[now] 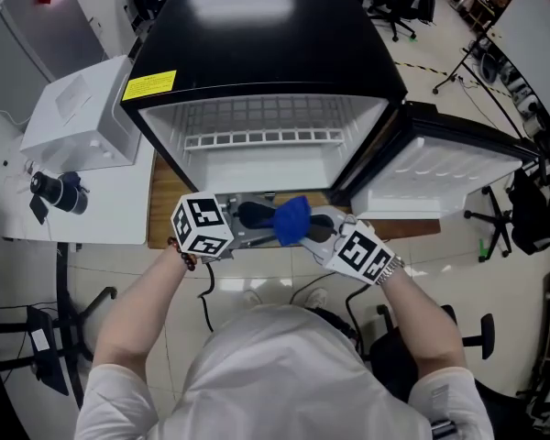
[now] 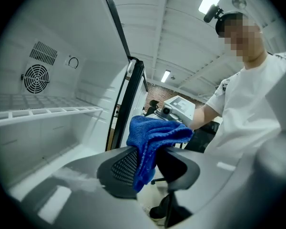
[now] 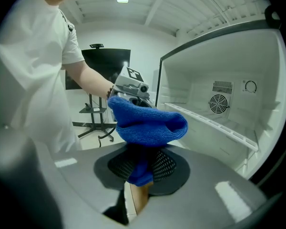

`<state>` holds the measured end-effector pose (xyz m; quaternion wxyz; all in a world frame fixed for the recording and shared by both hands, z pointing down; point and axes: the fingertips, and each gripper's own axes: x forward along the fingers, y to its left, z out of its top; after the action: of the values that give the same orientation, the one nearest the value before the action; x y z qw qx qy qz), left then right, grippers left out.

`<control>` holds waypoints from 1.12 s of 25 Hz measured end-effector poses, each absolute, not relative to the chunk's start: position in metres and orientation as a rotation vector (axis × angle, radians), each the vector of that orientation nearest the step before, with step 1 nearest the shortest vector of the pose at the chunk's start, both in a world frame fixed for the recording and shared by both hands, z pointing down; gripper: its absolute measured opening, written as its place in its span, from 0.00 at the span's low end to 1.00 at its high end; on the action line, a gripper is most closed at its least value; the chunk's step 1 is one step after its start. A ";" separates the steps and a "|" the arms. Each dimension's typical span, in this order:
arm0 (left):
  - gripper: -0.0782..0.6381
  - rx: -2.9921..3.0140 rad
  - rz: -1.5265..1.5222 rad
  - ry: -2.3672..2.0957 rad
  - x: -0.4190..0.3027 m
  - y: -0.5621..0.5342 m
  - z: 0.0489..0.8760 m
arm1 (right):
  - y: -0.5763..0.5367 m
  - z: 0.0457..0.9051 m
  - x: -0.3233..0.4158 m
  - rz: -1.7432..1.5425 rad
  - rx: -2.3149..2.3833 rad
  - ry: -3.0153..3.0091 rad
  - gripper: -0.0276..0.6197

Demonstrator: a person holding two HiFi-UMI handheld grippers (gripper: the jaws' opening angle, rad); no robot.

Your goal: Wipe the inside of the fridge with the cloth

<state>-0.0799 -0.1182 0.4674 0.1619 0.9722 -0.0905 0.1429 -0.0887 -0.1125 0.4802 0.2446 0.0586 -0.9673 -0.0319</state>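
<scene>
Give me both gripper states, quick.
Left gripper: blue cloth between its jaws; whether it is clamped cannot be told.
Right gripper: closed on the blue cloth.

Fridge [image 1: 257,44] open ahead, wire shelf [image 1: 261,138] spanning its cavity, free room beneath, door [image 1: 440,168] swung aside right

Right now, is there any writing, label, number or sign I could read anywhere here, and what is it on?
Yellow label on top of the fridge: print too small to read.
Left cube and right cube: black-and-white square patterns, no letters.
Ring mark on the fridge's back wall: a sign only, no words.
Blue cloth: no print seen.
Nothing else is readable.
</scene>
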 end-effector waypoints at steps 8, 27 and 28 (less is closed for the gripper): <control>0.24 2.770 0.395 -0.548 -0.083 -0.149 0.479 | -0.146 0.497 -0.071 -0.039 0.425 -2.580 0.18; 0.24 2.587 0.249 -1.098 -0.033 -0.251 0.527 | -0.188 0.473 0.022 0.029 0.993 -2.540 0.05; 0.24 2.577 0.246 -1.107 -0.029 -0.255 0.531 | -0.188 0.471 0.025 0.023 0.991 -2.544 0.05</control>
<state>-0.0286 -0.2551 0.5309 0.1624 0.9032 -0.3880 0.0861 0.0249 -0.1875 0.4710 0.2040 0.3553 -0.9122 0.0083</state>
